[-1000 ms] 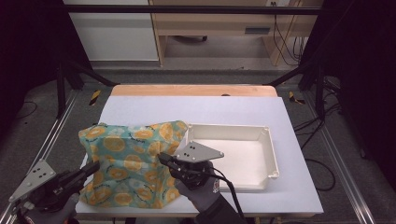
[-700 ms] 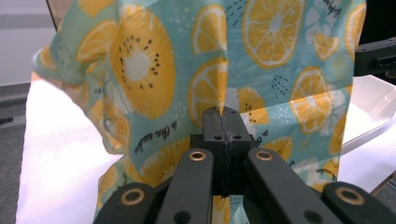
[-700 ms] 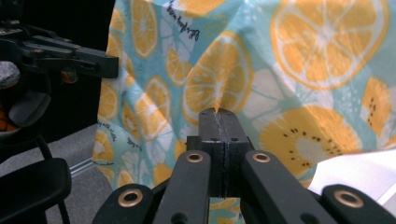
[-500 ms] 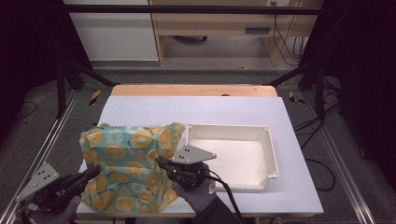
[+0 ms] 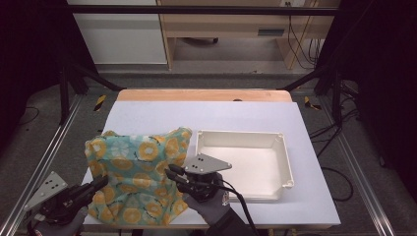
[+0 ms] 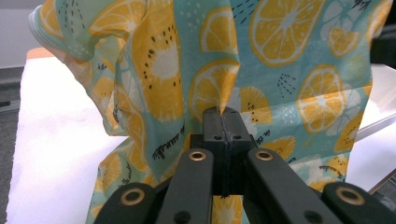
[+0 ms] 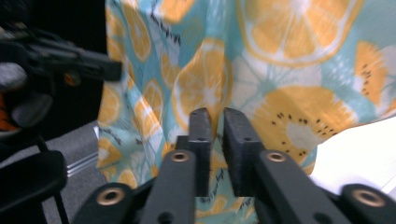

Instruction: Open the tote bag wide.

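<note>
A teal cloth (image 5: 132, 160) printed with orange slices lies bunched on the left half of the white table (image 5: 221, 115), its near edge raised. My left gripper (image 5: 102, 181) is shut on the cloth's near-left edge; in the left gripper view the cloth (image 6: 280, 51) hangs from its closed jaws (image 6: 222, 112). My right gripper (image 5: 170, 173) pinches the near-right edge. In the right gripper view the cloth (image 7: 285, 51) is drawn into the narrow gap between the jaws (image 7: 214, 114), and the left gripper (image 7: 70, 60) shows at the left.
A shallow white tray (image 5: 241, 133) stands right of the cloth, its left wall touching the cloth's far-right corner. A wooden strip (image 5: 201, 95) runs along the table's far edge. Metal frame rails flank both sides.
Both grippers have drawn slightly toward the table's near edge, keeping hold of the cloth. The cloth's near edge has come with them and its folds have shifted.
</note>
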The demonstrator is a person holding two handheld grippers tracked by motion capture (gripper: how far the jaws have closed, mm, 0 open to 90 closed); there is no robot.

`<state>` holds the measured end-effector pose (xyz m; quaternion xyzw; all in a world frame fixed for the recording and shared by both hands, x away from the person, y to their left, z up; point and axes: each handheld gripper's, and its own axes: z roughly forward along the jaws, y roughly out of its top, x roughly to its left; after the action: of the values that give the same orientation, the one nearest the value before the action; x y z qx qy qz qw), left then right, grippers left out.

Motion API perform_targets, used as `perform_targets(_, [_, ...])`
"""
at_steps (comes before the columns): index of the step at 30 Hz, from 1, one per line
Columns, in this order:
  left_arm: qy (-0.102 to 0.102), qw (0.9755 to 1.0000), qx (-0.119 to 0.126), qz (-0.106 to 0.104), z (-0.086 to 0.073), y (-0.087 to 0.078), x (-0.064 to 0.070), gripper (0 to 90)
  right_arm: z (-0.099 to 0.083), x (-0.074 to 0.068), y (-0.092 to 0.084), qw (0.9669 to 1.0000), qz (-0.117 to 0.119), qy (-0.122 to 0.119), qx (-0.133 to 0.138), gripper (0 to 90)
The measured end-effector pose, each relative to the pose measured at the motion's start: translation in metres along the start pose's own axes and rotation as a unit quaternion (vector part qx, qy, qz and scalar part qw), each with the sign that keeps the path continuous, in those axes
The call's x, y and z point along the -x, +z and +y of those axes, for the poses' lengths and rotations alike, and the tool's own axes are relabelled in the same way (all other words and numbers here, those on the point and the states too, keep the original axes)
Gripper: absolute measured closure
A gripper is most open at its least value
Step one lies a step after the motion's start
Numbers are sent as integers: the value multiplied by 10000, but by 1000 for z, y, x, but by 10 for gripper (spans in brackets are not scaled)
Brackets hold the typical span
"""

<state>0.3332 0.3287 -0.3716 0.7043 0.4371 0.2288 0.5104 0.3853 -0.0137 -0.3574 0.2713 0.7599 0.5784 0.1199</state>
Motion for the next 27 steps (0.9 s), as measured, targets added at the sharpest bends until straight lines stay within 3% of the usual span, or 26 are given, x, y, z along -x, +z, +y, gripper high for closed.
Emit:
perform_targets(3, [3, 10000, -4, -2, 0, 0, 0, 900, 5, 0, -5, 9999, -37, -35, 99, 733])
perform_targets(7, [-5, 10000, 4, -2, 0, 0, 0, 900, 20, 3, -15, 9991, -210, -80, 372, 623])
perform_targets(8, [-7, 10000, 6, -4, 0, 0, 0, 900, 20, 3, -15, 9991, -210, -80, 372, 623])
perform_targets(10, [-9, 10000, 4, -7, 0, 0, 0, 900, 25, 6, -12, 9988, -324, -59, 359, 518])
perform_targets(14, [-14, 10000, 12, -12, 0, 0, -1, 900, 24, 10, -3, 9988, -418, -85, 253, 497])
perform_targets(19, [-13, 10000, 16, -7, 0, 0, 0, 900, 22, 12, 5, 9991, -397, -61, 115, 615])
perform_targets(21, [-18, 10000, 19, -6, 0, 0, -1, 900, 21, 13, 6, 9991, -404, -89, 90, 724])
perform_targets(22, [-17, 10000, 20, -6, 0, 0, -1, 900, 21, 13, 6, 9992, -379, -84, 69, 838])
perform_targets(23, [-17, 10000, 19, -7, 0, 0, -1, 900, 21, 12, 6, 9992, -374, -90, 85, 872])
perform_targets(27, [-19, 10000, 18, -10, 0, 0, -1, 900, 20, 13, -1, 9993, -358, -98, 106, 900])
